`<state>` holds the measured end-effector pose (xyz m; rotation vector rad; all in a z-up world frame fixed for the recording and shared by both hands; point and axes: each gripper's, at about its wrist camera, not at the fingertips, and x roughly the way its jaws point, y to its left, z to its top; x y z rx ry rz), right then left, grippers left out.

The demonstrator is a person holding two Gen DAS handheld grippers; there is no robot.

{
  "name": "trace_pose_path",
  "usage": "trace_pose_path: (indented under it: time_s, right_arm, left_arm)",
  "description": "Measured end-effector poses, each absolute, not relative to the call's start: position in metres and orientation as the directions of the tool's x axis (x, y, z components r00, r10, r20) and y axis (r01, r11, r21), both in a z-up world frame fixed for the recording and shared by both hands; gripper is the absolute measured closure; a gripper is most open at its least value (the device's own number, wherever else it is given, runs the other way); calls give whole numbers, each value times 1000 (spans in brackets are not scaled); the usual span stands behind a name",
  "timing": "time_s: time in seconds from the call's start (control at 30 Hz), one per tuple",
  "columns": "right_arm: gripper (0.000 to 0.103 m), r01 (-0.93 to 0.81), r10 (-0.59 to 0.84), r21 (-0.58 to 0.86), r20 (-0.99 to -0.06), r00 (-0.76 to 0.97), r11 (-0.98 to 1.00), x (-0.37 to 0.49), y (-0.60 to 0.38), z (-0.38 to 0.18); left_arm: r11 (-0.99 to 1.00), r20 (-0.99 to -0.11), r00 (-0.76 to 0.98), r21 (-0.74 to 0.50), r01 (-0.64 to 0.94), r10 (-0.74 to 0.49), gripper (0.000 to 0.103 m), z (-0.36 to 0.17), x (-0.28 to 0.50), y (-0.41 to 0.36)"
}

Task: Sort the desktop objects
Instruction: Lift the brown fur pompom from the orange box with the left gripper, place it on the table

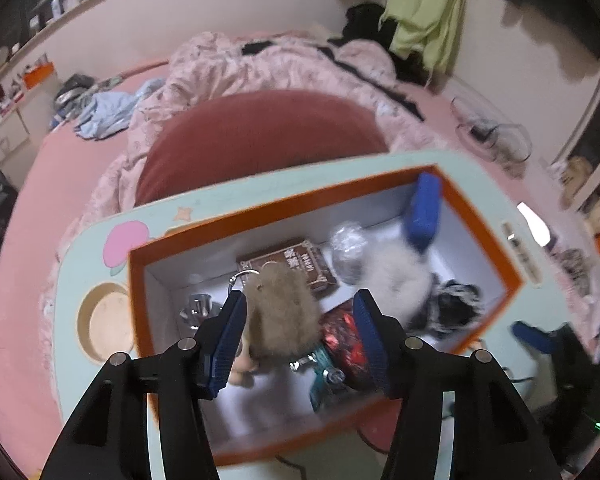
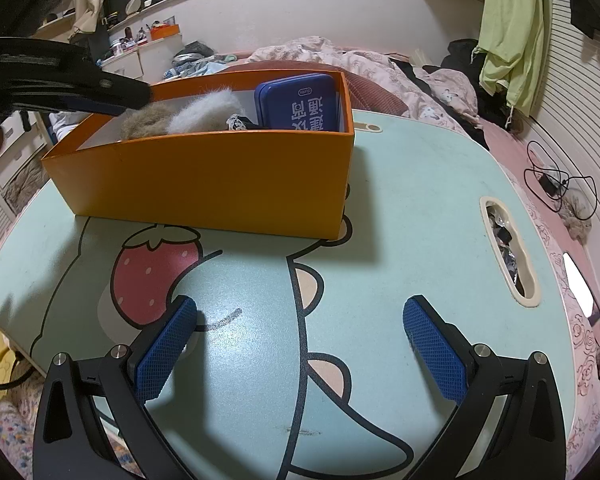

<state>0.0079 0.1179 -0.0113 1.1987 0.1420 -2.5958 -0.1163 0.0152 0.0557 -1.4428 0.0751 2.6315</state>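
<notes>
Left wrist view showed the left claw [image 1: 298, 322] half spread over the orange box [image 1: 480, 216], a brown furry toy [image 1: 282, 312] between its pads, grip unclear; rightward, the right claw [image 2: 300, 350] gaped empty above the table [image 2: 420, 208].

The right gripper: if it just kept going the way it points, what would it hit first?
Most likely the pale green cartoon-printed tabletop. The open right gripper angles down at bare surface, with the orange cardboard box farther ahead; depth is hard to judge.
</notes>
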Motion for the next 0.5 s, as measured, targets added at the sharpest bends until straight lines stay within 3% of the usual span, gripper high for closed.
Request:
trace_pose_path:
  time_s: [0.03,0.23,0.5]
  right_arm:
    - [0,290,-209,27,-758,-618,-957,8,118,-11]
    - [0,290,-210,28,-758,-617,-957,7,118,-11]
    - [0,290,-209,28,-759,-617,-957,7,118,-11]
  left_arm:
    - [-990,-850,-519,-15,-142,87,49,50,-120,16]
    - [-991,-831,-553,11,-131,64,79,40,-116,13]
    - [-981,-685,-703,-105,-166,192,80,100,-67,-5]
